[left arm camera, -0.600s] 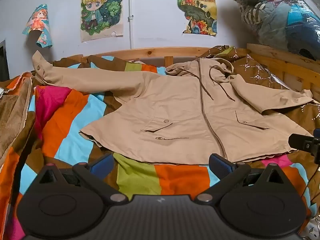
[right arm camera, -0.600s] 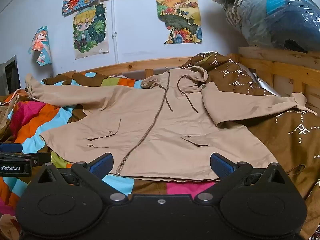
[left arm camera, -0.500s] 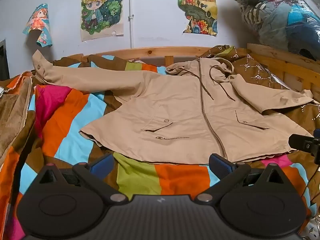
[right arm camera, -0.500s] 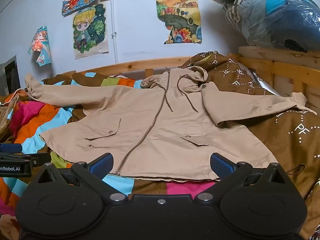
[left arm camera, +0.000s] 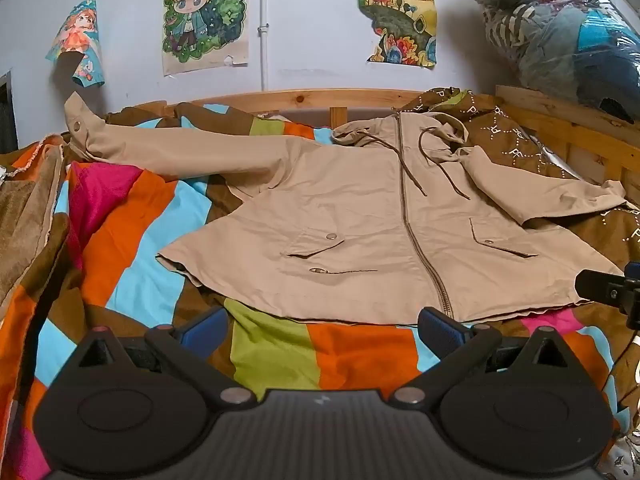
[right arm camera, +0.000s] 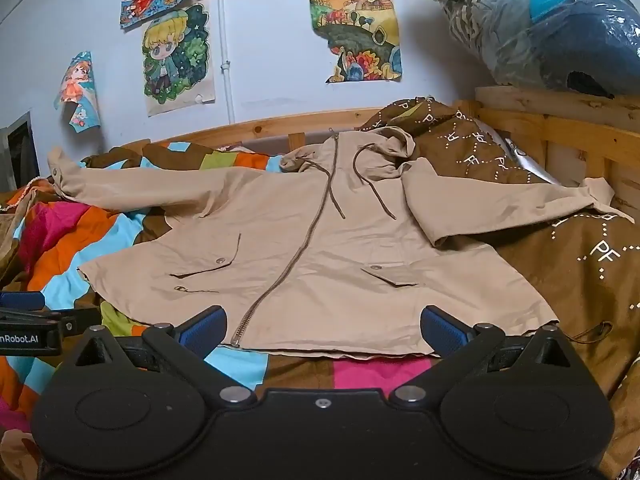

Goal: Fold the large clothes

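Observation:
A beige hooded jacket lies flat and zipped, front up, on the bed, both sleeves spread out to the sides. Its hem runs just beyond my fingertips in both views. My left gripper hovers open before the hem's left half, nothing between its blue pads. Over the hem's right half my right gripper is open too, the zipper's lower end lying between its pads. Each gripper's tip shows at the edge of the other's view: right gripper, left gripper.
The bed carries a bright patchwork cover and a brown patterned blanket on the right. A wooden bed rail runs along the far side and right. Posters hang on the wall; a plastic-wrapped bundle sits top right.

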`<state>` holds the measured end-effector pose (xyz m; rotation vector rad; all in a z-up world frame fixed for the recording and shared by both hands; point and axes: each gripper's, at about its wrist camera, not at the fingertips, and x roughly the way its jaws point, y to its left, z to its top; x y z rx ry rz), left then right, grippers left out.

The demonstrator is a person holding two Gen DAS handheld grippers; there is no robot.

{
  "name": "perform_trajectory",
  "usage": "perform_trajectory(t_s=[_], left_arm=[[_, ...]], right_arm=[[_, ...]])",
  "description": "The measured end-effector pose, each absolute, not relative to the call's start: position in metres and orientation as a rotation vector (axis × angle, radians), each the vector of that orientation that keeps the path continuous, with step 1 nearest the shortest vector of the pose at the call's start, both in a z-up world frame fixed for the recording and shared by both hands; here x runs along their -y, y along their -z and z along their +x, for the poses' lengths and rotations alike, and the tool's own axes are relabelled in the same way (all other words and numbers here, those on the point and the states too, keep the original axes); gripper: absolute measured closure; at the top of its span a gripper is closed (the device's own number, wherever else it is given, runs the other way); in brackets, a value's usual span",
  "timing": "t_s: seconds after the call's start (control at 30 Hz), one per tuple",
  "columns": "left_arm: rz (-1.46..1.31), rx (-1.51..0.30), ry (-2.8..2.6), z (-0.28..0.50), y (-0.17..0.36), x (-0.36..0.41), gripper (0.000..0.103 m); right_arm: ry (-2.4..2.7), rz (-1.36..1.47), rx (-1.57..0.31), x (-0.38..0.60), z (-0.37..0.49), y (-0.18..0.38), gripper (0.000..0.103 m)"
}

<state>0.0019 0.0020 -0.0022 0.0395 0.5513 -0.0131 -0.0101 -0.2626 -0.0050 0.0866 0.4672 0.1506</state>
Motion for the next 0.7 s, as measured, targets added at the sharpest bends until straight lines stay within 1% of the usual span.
perform_trajectory(t_s=[0.7], left_arm=[[0.033, -0.56, 0.023, 0.0015, 0.0031, -0.001, 0.001]], right_arm=[[-0.15, 0.091, -0.475, 0.2646, -0.0052, 0.0052, 0.0]])
